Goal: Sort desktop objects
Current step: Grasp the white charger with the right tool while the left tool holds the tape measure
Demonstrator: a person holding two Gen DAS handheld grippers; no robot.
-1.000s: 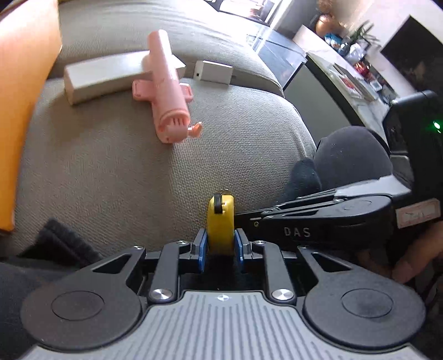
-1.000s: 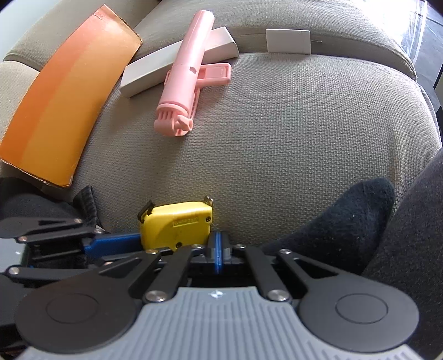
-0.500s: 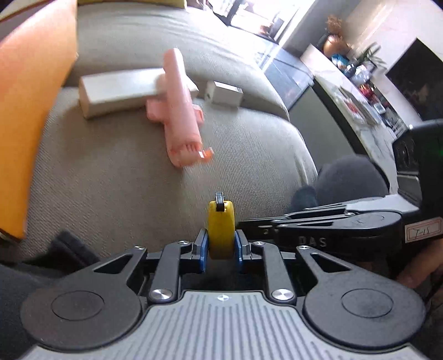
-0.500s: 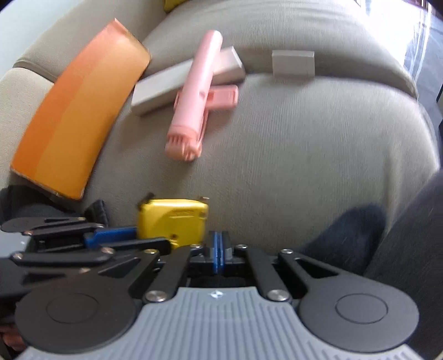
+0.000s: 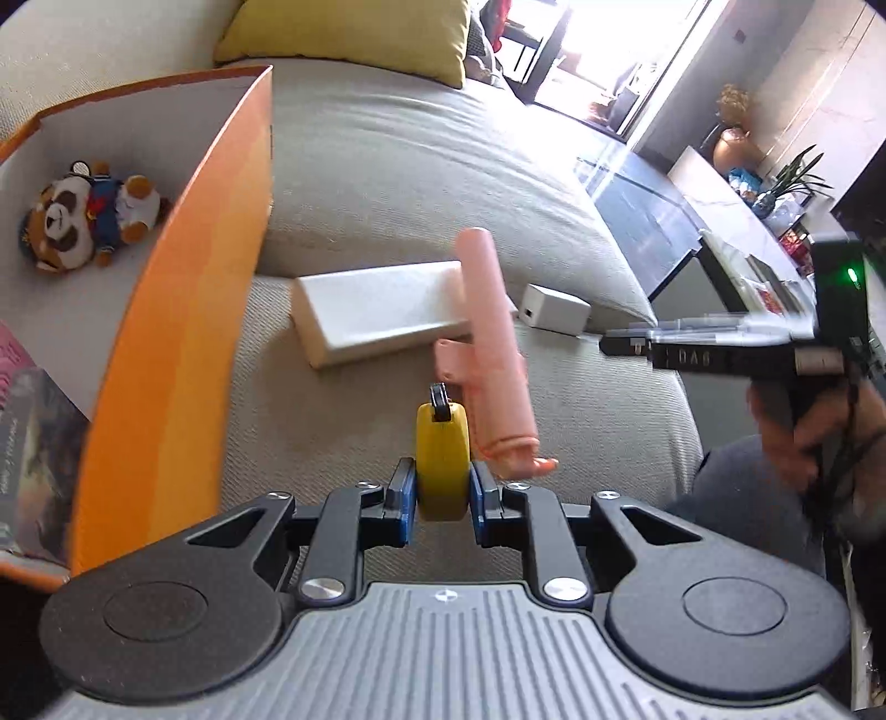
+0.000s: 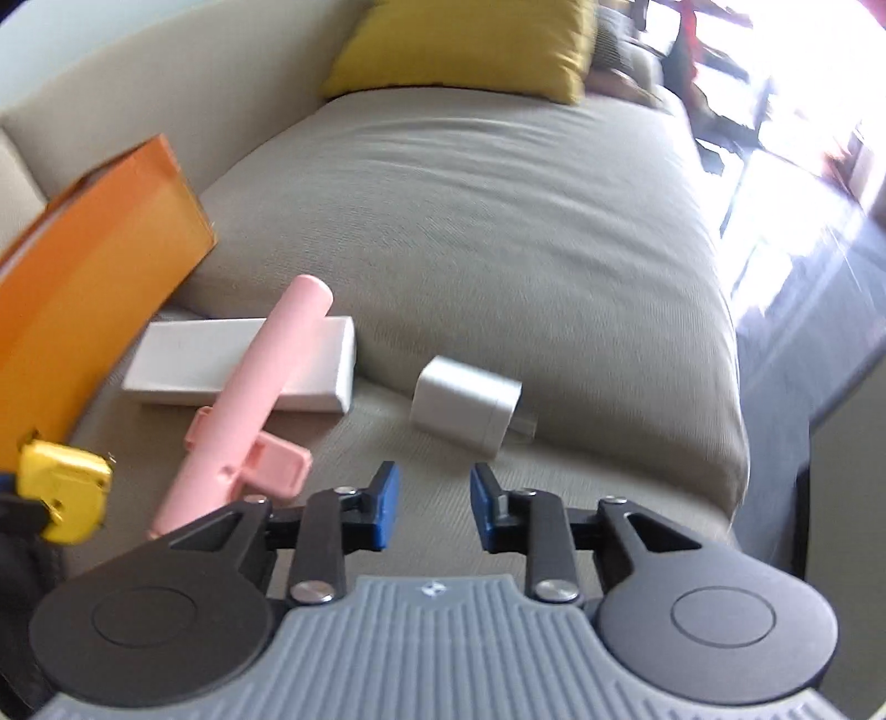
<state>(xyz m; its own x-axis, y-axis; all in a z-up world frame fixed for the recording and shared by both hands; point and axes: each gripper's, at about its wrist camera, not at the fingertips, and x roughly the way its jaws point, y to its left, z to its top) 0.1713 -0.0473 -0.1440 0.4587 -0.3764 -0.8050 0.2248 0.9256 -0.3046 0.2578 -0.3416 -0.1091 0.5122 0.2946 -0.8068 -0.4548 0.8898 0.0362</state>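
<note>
My left gripper (image 5: 442,493) clamps a yellow tape measure (image 5: 442,459) edge-on between its blue pads, holding it in the air above the grey sofa seat (image 5: 343,432). Beyond it on the cushion lies a pink handheld fan (image 5: 490,343), its handle propped on a long white box (image 5: 382,313); a small white charger block (image 5: 556,309) sits just beside them at the seam with the back cushion. To the left stands an open orange cardboard box (image 5: 183,343), a plush panda toy (image 5: 83,221) lying inside it near the far wall and what looks like a book against the near corner. My right gripper (image 6: 433,512) has its jaws opening with nothing between them, the white charger block (image 6: 465,404) lying just ahead of the fingertips. In that view the tape measure (image 6: 63,490) shows at the left edge beside the fan (image 6: 255,410). A yellow pillow (image 6: 465,47) rests at the sofa's far end.
</note>
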